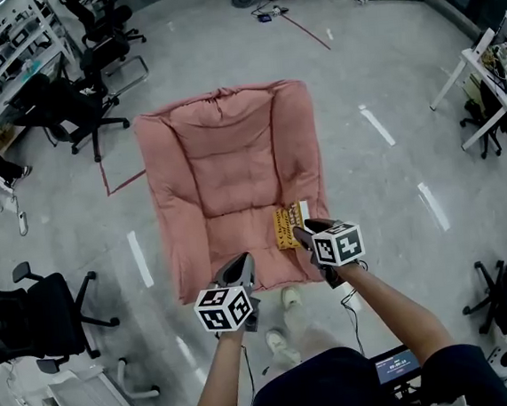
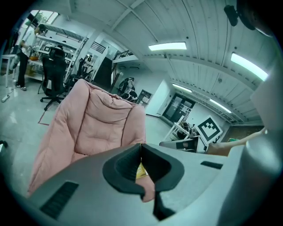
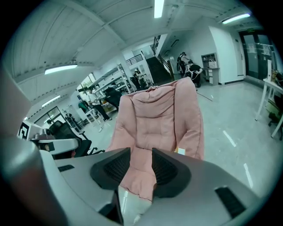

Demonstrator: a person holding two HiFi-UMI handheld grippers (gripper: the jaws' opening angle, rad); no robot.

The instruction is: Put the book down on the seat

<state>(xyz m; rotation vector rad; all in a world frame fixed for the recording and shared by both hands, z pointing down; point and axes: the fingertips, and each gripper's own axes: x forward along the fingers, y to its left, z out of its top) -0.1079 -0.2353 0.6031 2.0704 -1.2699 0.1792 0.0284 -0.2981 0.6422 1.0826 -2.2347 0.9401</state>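
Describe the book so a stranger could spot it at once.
Start at the big pink padded chair in the middle of the grey floor. On its seat, at the front right corner, lies the book, the only yellow thing on the pink.

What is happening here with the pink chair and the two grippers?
A person holds a gripper in each hand above a pink padded chair. A yellow book lies on the seat, near its front right corner. The right gripper hovers close beside the book, with its jaws apart and nothing between them. The left gripper hangs over the seat's front edge, with its jaws together and holding nothing. The book appears to be put down.
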